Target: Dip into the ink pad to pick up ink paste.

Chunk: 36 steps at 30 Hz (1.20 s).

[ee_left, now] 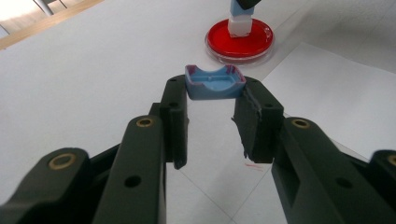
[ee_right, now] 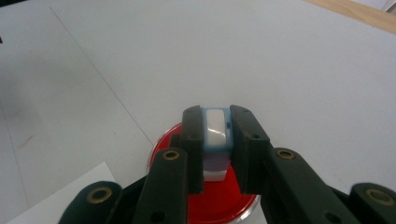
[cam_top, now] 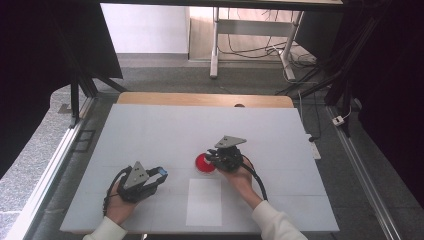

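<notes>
Loads of bare white table [cam_top: 150, 130] across the upper half and far left of the high view, easy passage there. Only real obstacles sit centre-right: the red dish [cam_top: 204, 163] with the right gripper [cam_top: 214, 159] right over it. The white sheet [cam_top: 204, 201] just below lies flat. The left gripper [cam_top: 159, 174] takes up the lower left.

A white table [cam_top: 150, 130] is seen set on grey carpeted floor [cam_top: 165, 80], with a wooden edge [cam_top: 200, 99] showing at its far side. Beyond it, a white-legged desk frame [cam_top: 216, 45] and tangled cables [cam_top: 250, 50] are lit by daylight. Dark curtains [cam_top: 30, 50] are hung left and right.
</notes>
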Tool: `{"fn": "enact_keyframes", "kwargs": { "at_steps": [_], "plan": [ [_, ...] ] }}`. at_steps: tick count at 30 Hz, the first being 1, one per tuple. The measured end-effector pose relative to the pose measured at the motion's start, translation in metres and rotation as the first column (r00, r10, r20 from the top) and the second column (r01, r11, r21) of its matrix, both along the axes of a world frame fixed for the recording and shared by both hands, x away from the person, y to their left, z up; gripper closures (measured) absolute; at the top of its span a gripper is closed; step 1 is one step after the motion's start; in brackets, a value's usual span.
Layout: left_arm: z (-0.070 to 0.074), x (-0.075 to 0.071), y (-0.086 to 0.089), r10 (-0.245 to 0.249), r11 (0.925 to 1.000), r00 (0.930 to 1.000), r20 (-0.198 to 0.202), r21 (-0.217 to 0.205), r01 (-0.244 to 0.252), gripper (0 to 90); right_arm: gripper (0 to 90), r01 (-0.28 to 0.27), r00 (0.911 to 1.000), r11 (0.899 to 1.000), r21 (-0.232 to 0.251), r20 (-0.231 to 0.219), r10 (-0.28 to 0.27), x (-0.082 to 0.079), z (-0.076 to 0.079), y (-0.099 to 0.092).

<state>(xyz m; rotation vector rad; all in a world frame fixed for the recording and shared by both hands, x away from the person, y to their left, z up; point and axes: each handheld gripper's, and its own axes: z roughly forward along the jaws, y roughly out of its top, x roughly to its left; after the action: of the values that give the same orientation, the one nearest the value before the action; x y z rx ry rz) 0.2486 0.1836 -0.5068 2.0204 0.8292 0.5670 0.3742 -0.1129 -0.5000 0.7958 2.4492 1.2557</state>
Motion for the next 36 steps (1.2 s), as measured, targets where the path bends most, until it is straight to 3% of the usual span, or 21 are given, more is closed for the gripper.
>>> {"fn": "enact_keyframes", "kwargs": {
  "at_steps": [16, 36],
  "plan": [
    [0.0, 0.0, 0.001, -0.005, 1.0, 1.0, 0.001, 0.001, 0.005, 65.3, 75.4, -0.018, 0.9994, 0.998, 0.059, 0.031, 0.017, -0.007, 0.017, -0.001],
    [0.0, 0.001, 0.0, -0.004, 1.0, 1.0, -0.002, 0.001, 0.004, 65.2, 75.4, -0.027, 0.9996, 1.0, 0.01, 0.012, 0.027, -0.004, 0.01, 0.001]
  ]
}}
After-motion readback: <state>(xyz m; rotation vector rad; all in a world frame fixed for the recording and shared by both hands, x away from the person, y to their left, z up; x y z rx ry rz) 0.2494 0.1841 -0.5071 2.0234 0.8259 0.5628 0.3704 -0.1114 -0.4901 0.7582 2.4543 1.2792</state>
